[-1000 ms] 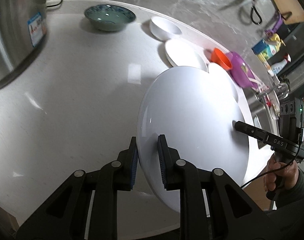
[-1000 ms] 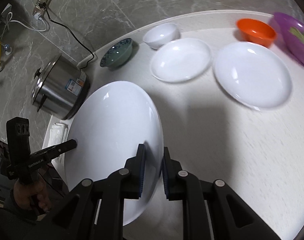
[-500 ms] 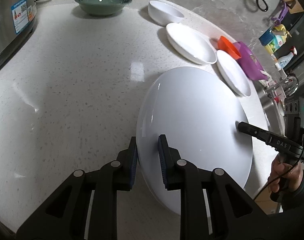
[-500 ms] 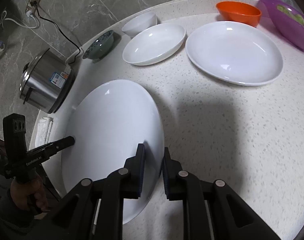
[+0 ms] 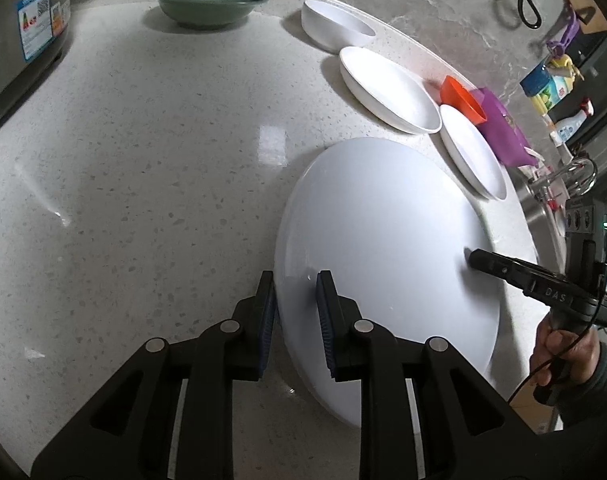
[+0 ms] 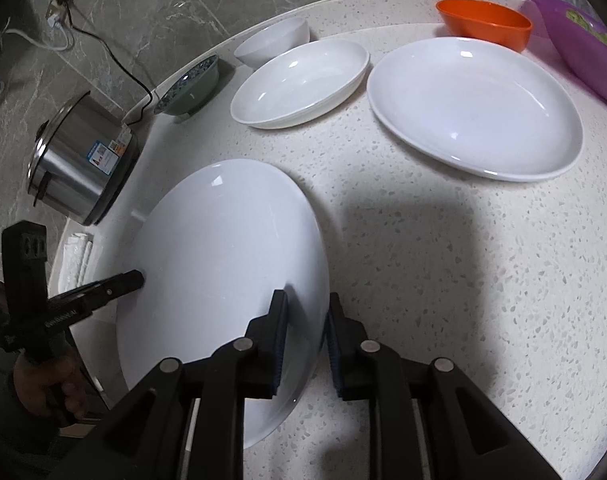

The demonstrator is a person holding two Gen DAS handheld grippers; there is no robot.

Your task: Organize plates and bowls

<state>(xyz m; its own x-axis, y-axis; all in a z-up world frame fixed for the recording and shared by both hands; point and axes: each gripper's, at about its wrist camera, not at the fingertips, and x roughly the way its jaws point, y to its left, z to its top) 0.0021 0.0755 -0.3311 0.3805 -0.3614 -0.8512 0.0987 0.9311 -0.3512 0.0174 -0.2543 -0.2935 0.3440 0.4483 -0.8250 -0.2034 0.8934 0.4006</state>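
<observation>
White and large, the plate (image 5: 387, 264) fills the left wrist view over the speckled counter (image 5: 143, 168), its near rim clamped in the left gripper (image 5: 295, 320); the right gripper (image 5: 473, 258) grips the far rim. From the right wrist view, the right gripper's jaws pinch the rim, with another white plate (image 6: 475, 108) and a shallow dish (image 6: 299, 82) beyond.

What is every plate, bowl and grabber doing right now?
Big plate: gripped at two opposite rims, tilted.
Left gripper: shut on the big plate's rim.
Right gripper: shut on the opposite rim.
Flat plate: upright on the counter, empty.
Deep plate: upright, empty.
White bowl: upright.
Green bowl: upright, empty.
Orange bowl: upright.
Purple bowl: upright.
Pot: upright, plugged in.
</observation>
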